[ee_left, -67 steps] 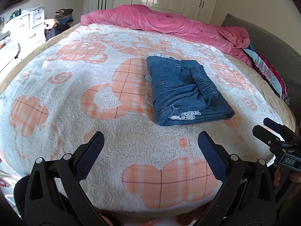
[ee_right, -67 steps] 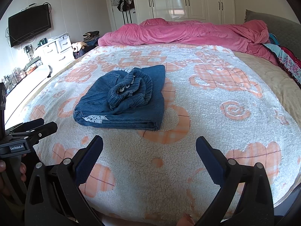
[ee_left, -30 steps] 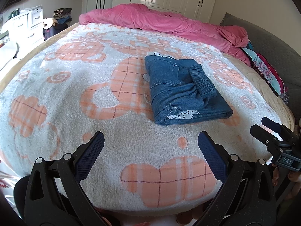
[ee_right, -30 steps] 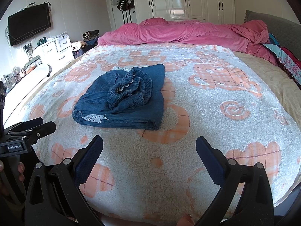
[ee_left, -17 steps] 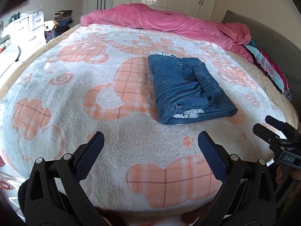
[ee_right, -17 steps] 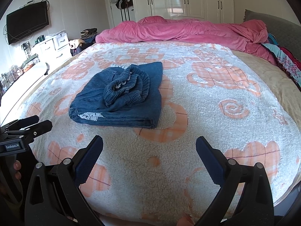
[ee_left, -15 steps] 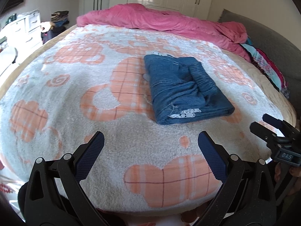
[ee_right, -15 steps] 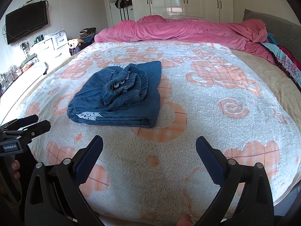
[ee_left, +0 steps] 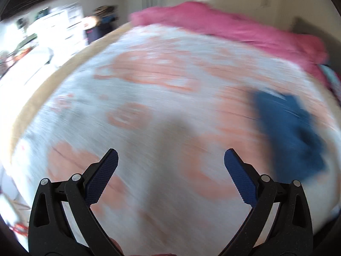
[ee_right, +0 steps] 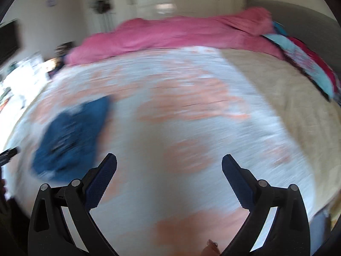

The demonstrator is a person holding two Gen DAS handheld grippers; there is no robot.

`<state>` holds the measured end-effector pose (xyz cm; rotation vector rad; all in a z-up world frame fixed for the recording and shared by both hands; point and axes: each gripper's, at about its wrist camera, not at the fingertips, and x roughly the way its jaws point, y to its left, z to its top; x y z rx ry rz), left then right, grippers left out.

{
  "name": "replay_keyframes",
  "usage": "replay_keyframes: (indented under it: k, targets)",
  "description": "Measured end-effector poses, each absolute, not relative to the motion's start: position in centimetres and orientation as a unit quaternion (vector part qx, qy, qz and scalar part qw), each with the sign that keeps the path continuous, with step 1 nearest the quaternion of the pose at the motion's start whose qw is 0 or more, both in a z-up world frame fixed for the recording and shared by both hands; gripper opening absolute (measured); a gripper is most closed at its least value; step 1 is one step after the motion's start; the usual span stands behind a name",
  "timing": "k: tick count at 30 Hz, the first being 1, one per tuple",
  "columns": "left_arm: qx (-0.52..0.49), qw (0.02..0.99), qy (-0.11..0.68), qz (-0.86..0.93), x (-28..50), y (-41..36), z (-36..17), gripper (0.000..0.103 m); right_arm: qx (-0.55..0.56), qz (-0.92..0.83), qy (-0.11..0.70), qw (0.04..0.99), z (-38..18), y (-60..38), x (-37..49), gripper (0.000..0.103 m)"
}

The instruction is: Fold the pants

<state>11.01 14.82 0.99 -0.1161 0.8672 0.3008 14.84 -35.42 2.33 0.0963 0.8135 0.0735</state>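
Note:
The blue denim pants [ee_left: 292,132] lie folded in a compact bundle on the white and orange blanket [ee_left: 149,98]. They sit at the right of the left wrist view and at the left of the right wrist view [ee_right: 70,134]. Both views are smeared by motion. My left gripper [ee_left: 170,160] is open and empty, to the left of the pants. My right gripper [ee_right: 169,163] is open and empty, to the right of them. A tip of the left gripper [ee_right: 8,154] shows at the left edge of the right wrist view.
A pink duvet [ee_right: 181,34] is heaped along the far side of the bed. Colourful pillows [ee_right: 307,64] lie at the far right. A white dresser [ee_left: 59,25] and clutter stand left of the bed. A beige sheet [ee_right: 287,89] shows at the right.
Both grippers have swung sharply apart: the left one to the left, the right one to the right. The pants have slid to the edges of the views. The pants themselves have not moved.

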Motion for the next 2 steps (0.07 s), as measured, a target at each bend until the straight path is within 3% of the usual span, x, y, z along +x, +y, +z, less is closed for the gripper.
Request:
replay_keyframes:
  k: [2]
  targets:
    - [-0.071,0.882,0.429,0.185,13.7,18.7,0.4,0.094,0.079,-0.006,0.412,0.908,1.3,-40.2,18.3,0.099]
